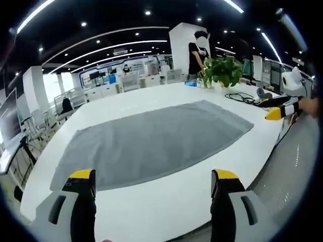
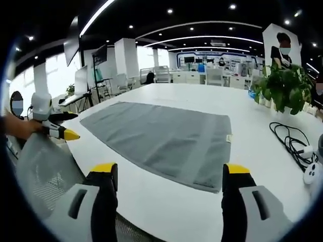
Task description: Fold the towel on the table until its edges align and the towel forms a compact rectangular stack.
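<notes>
Two grippers hover with fingers spread, holding nothing: left gripper (image 1: 154,184), right gripper (image 2: 169,176). Flat grey rectangular cloth towel (image 1: 151,138) lies unfolded on white counter (image 1: 166,201), just ahead of both finger pairs. Judgement: pinch the two near corners together, lift evenly, carry to far edge, match corners before releasing

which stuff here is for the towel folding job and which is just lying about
For the job:
- grey towel, spread flat
- white table
- left gripper, open
- right gripper, open

Just lying about:
- potted plant
- black cable
- white controller at the table edge
- mesh chair back
</notes>
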A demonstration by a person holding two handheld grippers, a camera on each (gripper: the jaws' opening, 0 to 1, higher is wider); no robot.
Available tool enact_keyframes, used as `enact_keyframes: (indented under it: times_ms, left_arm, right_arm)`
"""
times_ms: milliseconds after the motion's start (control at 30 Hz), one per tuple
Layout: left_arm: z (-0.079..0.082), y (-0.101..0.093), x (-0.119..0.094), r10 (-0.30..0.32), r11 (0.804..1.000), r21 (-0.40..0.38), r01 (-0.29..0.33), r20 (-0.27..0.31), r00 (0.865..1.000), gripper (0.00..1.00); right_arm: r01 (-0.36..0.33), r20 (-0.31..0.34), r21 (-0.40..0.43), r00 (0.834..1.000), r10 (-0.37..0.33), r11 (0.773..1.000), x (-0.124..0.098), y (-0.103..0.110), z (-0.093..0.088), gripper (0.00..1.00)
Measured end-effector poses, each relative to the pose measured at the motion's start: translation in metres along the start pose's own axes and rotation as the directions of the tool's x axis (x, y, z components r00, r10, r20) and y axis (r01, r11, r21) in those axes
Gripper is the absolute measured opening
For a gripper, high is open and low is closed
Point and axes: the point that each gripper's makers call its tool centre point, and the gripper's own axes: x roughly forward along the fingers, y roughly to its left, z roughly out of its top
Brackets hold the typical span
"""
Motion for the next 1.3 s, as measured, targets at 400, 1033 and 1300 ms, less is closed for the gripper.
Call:
enact_keyframes:
  times_ms: [400,1033,1300]
  left_arm:
    - [0.046,0.003,-0.006,-0.015,1.000,0.023,0.014,0.042,0.999,0.97]
    - [0.106,-0.071,0.013,-0.248,0.963,0.125,0.238,0.075,0.966,0.97]
    - [0.127,-0.104,0.030,-0.324,0.940,0.150,0.308,0.100,0.941,0.97]
  right_arm:
    - [-0.006,0.028,-0.020,1.000,0.007,1.000,-0.007,-0.015,0.033,0.85]
    - [-0.021,0.061,-0.098,0.998,0.027,0.995,-0.021,-0.049,0.095,0.86]
    - [-0.017,0.067,-0.155,0.997,0.028,0.988,-0.025,-0.060,0.131,0.86]
